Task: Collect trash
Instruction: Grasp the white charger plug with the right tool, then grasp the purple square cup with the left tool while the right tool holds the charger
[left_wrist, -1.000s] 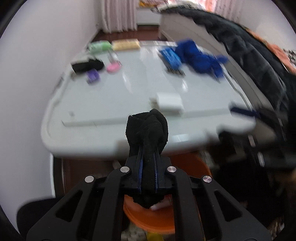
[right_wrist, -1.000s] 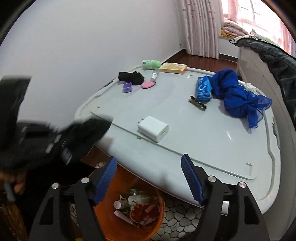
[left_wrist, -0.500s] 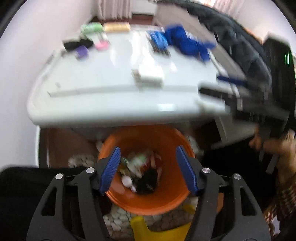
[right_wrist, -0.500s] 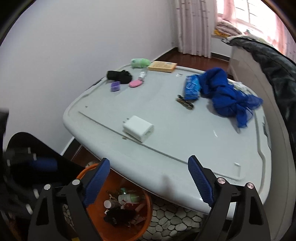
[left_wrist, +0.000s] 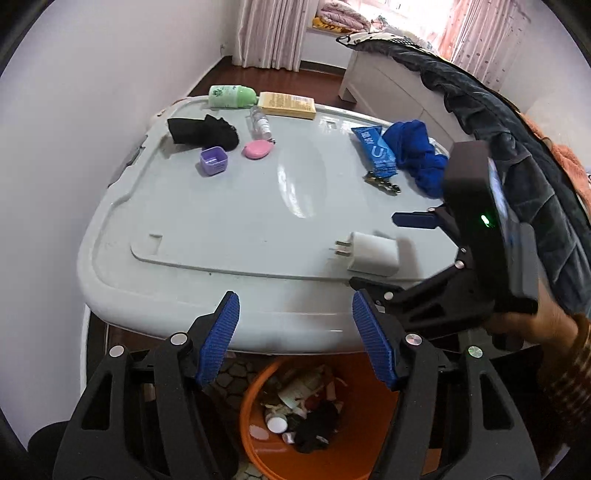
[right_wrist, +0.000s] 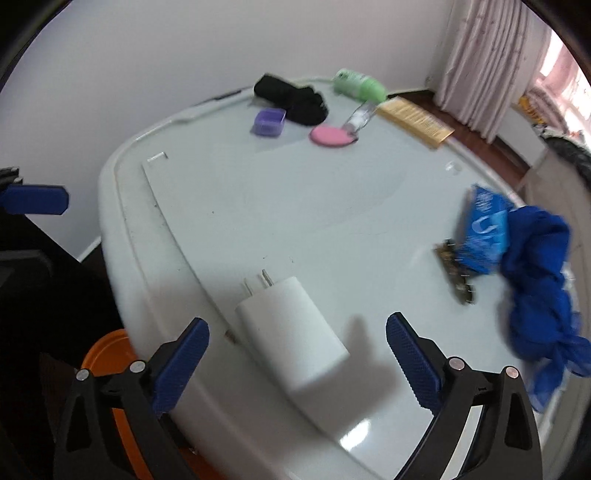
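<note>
My left gripper is open and empty, above the near edge of the grey lid and over the orange bin on the floor. A black cloth lies in the bin among other trash. My right gripper is open, with its jaws on either side of a white charger that lies on the lid; the charger also shows in the left wrist view. The right gripper appears there, at the right.
On the lid lie a black cloth, a purple box, a pink oval, a green bottle, a yellow box, a blue packet, a blue cloth and a hair clip. A white wall stands at the left.
My left gripper opened and dropped the black cloth into the orange bin, then lifted towards the lid. My right gripper moved in around the white charger.
</note>
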